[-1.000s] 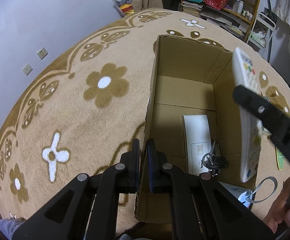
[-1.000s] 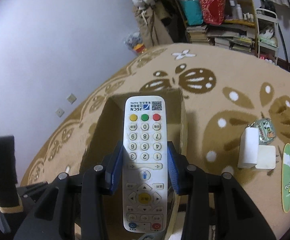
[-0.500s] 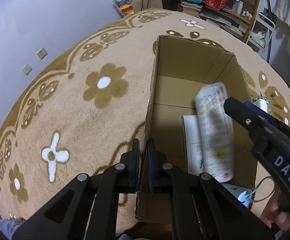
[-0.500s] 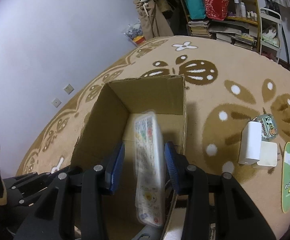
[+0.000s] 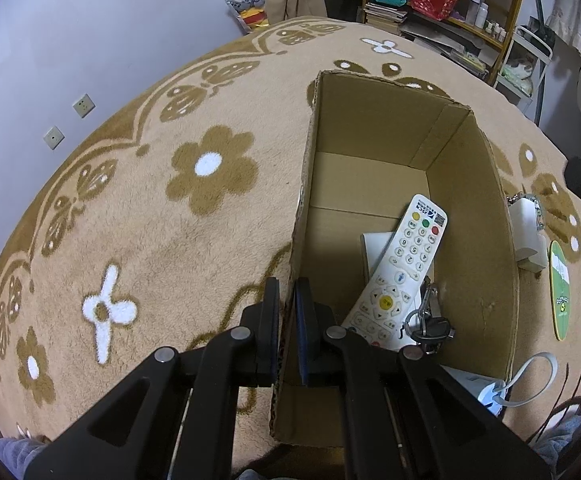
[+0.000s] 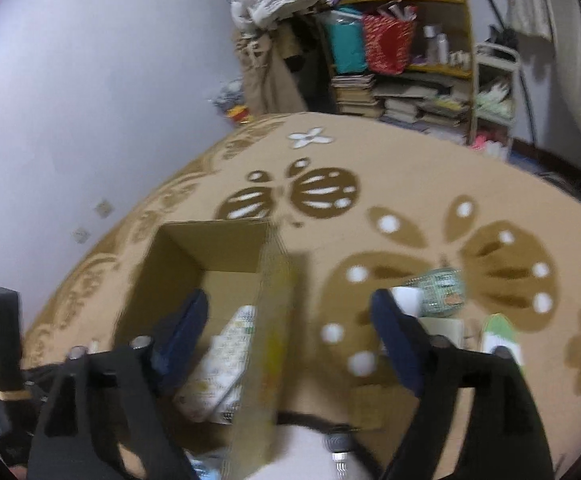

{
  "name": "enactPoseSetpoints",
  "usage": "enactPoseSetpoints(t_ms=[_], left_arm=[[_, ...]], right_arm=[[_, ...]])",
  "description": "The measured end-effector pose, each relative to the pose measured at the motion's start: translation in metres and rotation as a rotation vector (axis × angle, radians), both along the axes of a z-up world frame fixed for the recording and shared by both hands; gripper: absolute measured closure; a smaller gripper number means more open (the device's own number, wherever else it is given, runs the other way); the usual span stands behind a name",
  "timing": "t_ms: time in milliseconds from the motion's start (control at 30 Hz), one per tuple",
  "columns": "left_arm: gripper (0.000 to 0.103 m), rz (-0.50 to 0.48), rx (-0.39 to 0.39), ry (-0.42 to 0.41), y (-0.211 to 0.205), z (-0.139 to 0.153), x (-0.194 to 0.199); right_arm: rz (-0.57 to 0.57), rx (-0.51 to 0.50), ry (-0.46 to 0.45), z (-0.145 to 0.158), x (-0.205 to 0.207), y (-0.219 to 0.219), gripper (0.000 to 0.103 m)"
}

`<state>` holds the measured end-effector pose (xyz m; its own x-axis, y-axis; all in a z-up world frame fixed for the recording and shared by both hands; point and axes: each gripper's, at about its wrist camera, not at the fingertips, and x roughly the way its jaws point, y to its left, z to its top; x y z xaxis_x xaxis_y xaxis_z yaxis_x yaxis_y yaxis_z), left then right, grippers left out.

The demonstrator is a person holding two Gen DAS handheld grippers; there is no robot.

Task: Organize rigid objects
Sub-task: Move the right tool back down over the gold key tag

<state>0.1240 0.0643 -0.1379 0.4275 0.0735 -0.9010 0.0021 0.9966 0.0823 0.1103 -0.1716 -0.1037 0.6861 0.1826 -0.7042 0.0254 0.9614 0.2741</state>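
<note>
An open cardboard box point(image 5: 370, 128) stands on the rug. Inside it a white remote control point(image 5: 400, 272) lies face up across a flat white box point(image 5: 374, 248), next to a bunch of keys point(image 5: 428, 326). My left gripper point(image 5: 288, 320) is shut on the box's left wall point(image 5: 302, 216). My right gripper point(image 6: 290, 320) is open and empty above the box's right wall point(image 6: 274, 312); this view is blurred, and the remote point(image 6: 222, 364) shows below it inside the box.
On the rug right of the box lie a white charger block point(image 5: 526, 228), a keychain charm point(image 6: 440, 290) and a green oval card point(image 5: 560, 294). A white cable point(image 5: 530, 380) lies at the box's near right corner. Shelves point(image 6: 402, 60) stand at the far wall.
My right gripper has let go of the remote, which dropped into the box onto the flat white box. The right gripper has opened wide and pulled back. The left gripper has not moved.
</note>
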Motion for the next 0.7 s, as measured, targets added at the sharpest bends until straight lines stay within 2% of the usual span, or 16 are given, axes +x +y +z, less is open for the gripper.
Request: enactPoseSetpoints(t_ms=[133, 433, 700], left_arm=[[0.096, 0.001, -0.003, 0.001, 0.001, 0.0, 0.0], [0.096, 0.001, -0.004, 0.001, 0.0, 0.0, -0.001], [0.096, 0.003, -0.007, 0.0, 0.002, 0.001, -0.001]], right_arm=[[-0.059, 0.01, 0.032, -0.008, -0.001, -0.019, 0.0], [-0.098, -0.029, 0.082, -0.023, -0.01, -0.035, 0.0], [-0.131, -0.07, 0.179, -0.053, -0.02, -0.039, 0.0]])
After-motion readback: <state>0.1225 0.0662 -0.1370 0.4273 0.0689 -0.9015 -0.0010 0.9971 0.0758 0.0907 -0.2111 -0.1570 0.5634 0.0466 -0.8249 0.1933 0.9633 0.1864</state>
